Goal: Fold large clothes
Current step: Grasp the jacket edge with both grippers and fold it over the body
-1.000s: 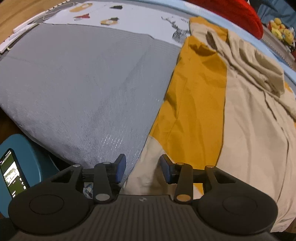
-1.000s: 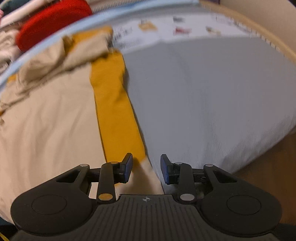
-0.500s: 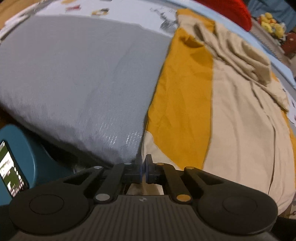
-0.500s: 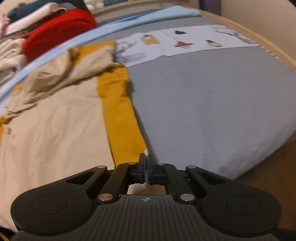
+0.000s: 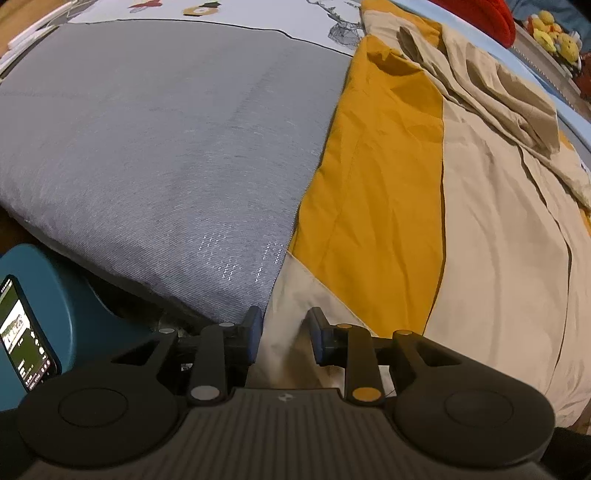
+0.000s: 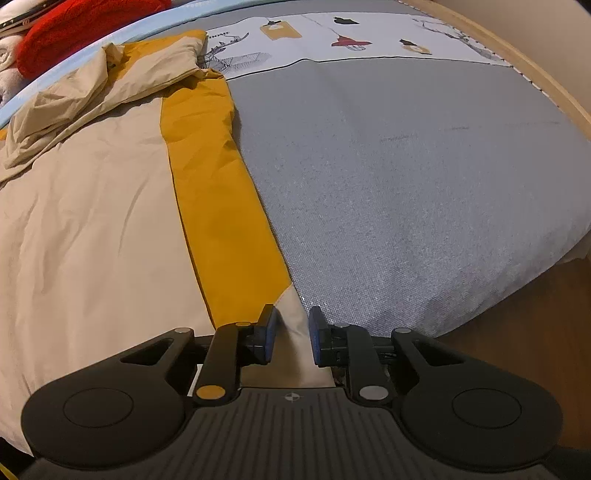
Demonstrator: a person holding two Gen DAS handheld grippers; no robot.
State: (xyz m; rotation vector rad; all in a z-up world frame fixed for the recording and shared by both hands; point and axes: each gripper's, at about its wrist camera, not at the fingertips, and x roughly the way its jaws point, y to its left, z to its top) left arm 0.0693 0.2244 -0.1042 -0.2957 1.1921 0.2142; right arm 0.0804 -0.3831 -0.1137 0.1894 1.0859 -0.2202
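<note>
Left hand-held gripper [image 5: 284, 332]: tipped steeply down over the near edge of the bed, blue pads a narrow gap apart. Its jaws have just been opening again after a pinch, and the beige corner of the garment lies between them without either pad pressing on it.

Right hand-held gripper [image 6: 291, 334]: same steep downward tilt, same narrow gap. Its jaws too have just been opening, and the pale hem tip sits between the blue pads, loose, not clamped.

Left fingers [image 5: 253, 332]: black links with blue facings; the left pad stands right at the line where grey cover meets beige cloth.

Right fingers [image 6: 317, 338]: the right pad sits just over the grey cover's edge, the left pad over the mustard stripe's lower end.

Garment [image 5: 498, 258]: a big beige piece with a broad mustard stripe [image 5: 373, 206] down its side, spread flat on the bed. Its near corner reaches the bed edge under both tools; its far end is bunched into rumpled folds.

Grey cover [image 5: 155, 147]: smooth, lying alongside the garment, the mustard stripe's edge resting against it.

Printed sheet [image 6: 369, 37]: white with small pictures, showing beyond the grey cover at the far end.

Red fabric [image 6: 74, 26]: heaped past the bed's pale blue border, well apart from the garment's near corner.

Phone [image 5: 22, 332]: screen lit, propped on a teal object [image 5: 66, 295] beside the bed.

Floor [image 6: 517, 350]: wood, showing off the bed's corner.
</note>
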